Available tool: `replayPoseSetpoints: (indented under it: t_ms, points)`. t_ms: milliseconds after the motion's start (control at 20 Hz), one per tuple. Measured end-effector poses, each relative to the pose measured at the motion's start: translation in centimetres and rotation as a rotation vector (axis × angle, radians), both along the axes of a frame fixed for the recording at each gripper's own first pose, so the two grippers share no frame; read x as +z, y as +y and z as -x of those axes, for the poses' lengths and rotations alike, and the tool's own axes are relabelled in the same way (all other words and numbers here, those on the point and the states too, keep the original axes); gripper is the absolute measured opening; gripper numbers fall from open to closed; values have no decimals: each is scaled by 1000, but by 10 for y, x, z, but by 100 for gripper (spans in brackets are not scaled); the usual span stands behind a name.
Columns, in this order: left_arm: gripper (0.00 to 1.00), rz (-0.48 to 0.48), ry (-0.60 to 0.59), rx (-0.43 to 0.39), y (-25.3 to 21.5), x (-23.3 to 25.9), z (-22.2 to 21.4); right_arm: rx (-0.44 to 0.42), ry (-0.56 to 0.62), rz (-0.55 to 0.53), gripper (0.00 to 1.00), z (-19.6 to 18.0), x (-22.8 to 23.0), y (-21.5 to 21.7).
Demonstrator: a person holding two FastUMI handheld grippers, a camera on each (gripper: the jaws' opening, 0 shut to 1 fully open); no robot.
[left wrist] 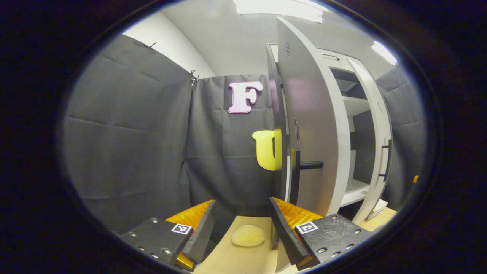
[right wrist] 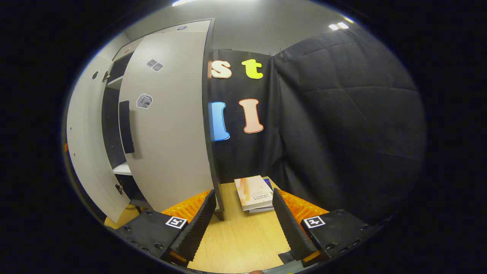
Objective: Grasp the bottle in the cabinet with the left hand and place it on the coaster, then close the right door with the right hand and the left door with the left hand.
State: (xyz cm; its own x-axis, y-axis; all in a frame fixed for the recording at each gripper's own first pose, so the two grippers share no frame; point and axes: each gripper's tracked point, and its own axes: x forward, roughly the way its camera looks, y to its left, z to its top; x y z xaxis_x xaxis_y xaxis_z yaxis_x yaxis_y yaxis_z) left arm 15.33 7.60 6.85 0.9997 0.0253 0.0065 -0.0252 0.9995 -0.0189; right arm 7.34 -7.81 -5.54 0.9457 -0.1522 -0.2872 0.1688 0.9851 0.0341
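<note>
Left gripper view: left gripper (left wrist: 242, 228) is spread wide w/ nothing between the fingers, hovering over the wooden bench (left wrist: 243, 260). Just past the fingertips sits the coaster (left wrist: 248, 235), a round pale-yellow pad lying flat on the bench, bare on top. Behind it and to the right stands the cabinet (left wrist: 352, 114) w/ both doors swung open. The left door (left wrist: 312, 125) is edge-on to the cam, dark bar handle (left wrist: 311, 165) sticking out; the right door (left wrist: 374, 152) is farther back. Shelves visible between them, can't make out the bottle in there.

Right gripper view: right gripper (right wrist: 243, 224) also wide open, holding nothing, low over the bench. Just ahead, between the fingers, a small stack of books (right wrist: 254, 192) lies on the bench near the cloth wall. To the left, the open right door fills a big chunk, dark handle on it, and the cabinet interior is dim behind.
</note>
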Motion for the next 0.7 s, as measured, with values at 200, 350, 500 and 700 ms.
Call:
replayPoseSetpoints:
  t_ms: [200, 350, 500, 700]
  points:
    - [84, 4, -3, -9, -13, 1, 5, 18, 5, 0, 92, -4, -1, -5]
    - [83, 6, -10, -16, -27, 1, 7, 31, 2, -5, 92, -9, 2, -7]
    - [84, 6, -11, -32, -40, 2, 11, 41, 0, -1, 92, -12, 3, -9]
    - [83, 7, -20, -64, -62, 4, 12, 51, -11, -5, 92, -11, 8, -11]
